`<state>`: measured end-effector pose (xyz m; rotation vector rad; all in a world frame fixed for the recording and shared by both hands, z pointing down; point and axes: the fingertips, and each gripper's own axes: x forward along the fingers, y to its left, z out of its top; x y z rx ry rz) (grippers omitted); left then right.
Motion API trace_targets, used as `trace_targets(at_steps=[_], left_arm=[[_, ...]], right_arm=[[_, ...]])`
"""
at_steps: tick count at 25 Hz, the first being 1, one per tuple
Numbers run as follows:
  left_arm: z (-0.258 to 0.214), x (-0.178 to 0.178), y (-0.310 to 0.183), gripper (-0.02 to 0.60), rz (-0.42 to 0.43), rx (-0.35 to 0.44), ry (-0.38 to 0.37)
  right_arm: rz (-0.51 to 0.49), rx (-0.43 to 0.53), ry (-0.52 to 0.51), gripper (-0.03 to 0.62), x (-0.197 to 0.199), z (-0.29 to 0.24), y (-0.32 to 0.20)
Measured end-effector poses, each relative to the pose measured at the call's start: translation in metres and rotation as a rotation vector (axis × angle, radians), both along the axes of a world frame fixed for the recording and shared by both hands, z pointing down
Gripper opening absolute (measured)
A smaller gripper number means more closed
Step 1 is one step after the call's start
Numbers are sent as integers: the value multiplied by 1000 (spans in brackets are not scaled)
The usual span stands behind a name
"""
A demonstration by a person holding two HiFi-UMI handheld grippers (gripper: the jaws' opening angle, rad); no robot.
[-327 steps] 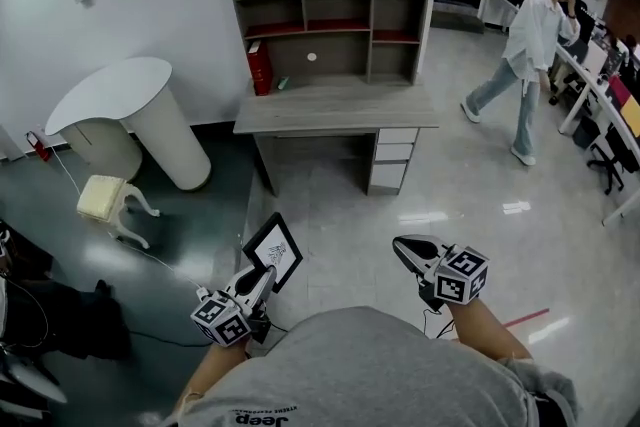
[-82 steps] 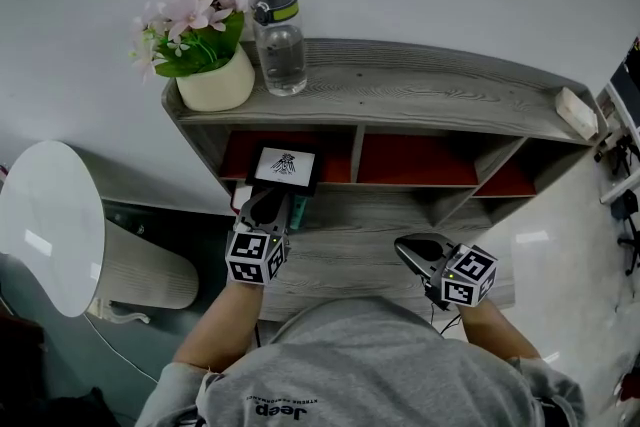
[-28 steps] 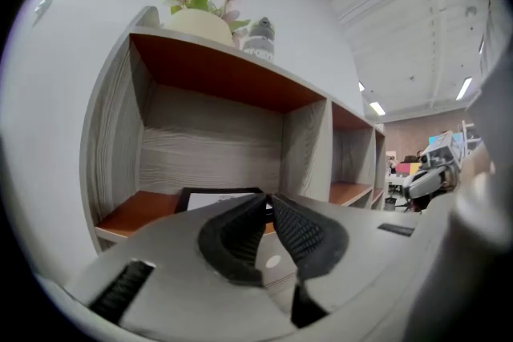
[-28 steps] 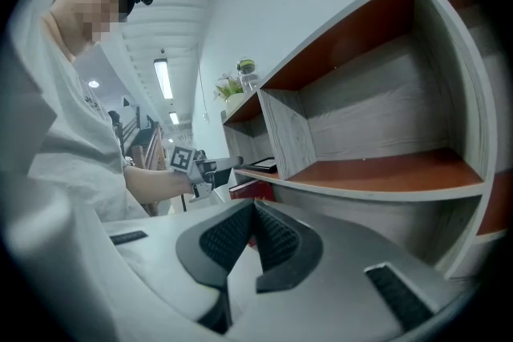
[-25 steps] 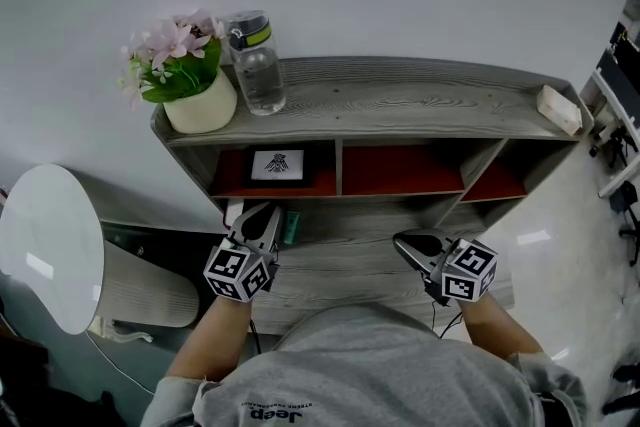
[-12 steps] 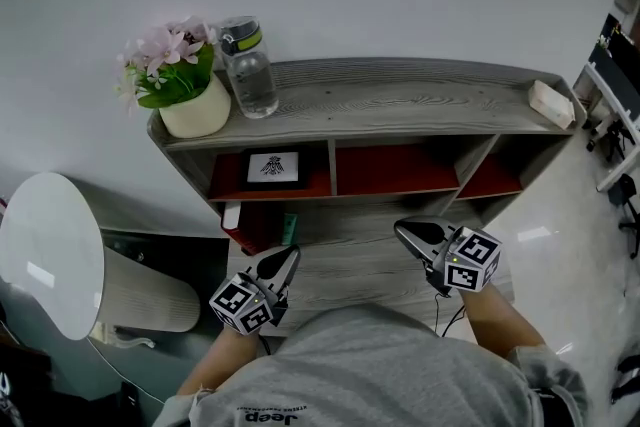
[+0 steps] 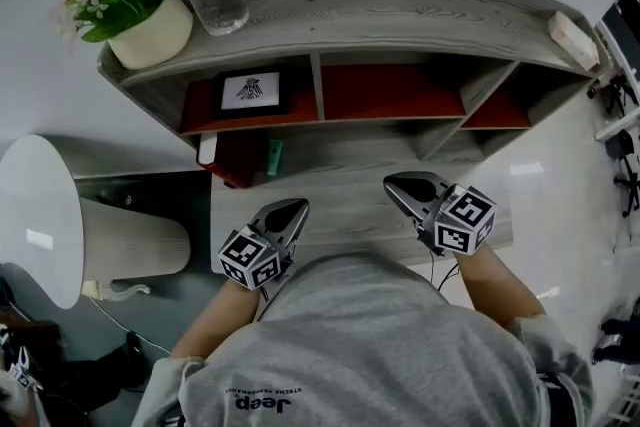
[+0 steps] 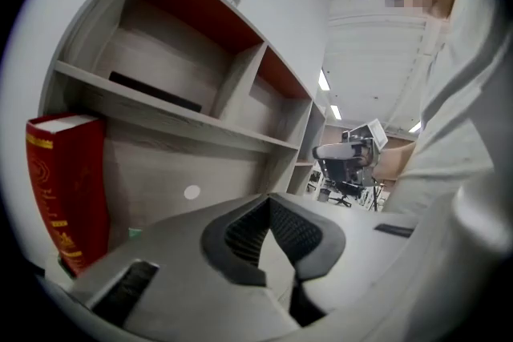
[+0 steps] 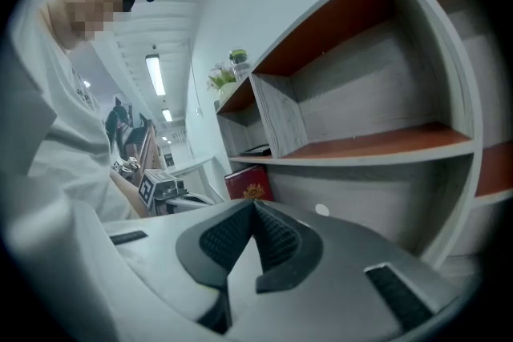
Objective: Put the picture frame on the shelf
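The black-rimmed picture frame [image 7: 250,91] lies flat in the grey wooden shelf's [image 7: 400,15] upper-left compartment. Lower down, the left gripper [image 7: 290,212] and right gripper [image 7: 400,186] have their jaws clenched, empty.

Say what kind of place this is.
Probably an open-plan office: a desk with a shelf unit against the wall, an office chair behind in the left gripper view, and strip ceiling lights in the right gripper view.
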<state>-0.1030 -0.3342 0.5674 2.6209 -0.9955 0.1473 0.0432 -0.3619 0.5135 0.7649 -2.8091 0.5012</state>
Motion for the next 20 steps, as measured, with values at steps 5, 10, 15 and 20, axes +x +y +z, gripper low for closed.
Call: trace_targets(at_steps=[5, 10, 15, 20], left_arm=[[32, 9, 3, 7, 18, -69, -13], [66, 14, 17, 8, 33, -158, -22], [82, 19, 22, 8, 48, -193, -42], [83, 24, 25, 8, 73, -189, -57]], right_arm=[[2, -57, 29, 20, -8, 44, 6], [27, -165, 58, 20, -10, 97, 20], [61, -228, 100, 20, -4, 134, 32], [66, -215, 112, 15, -1, 141, 37]])
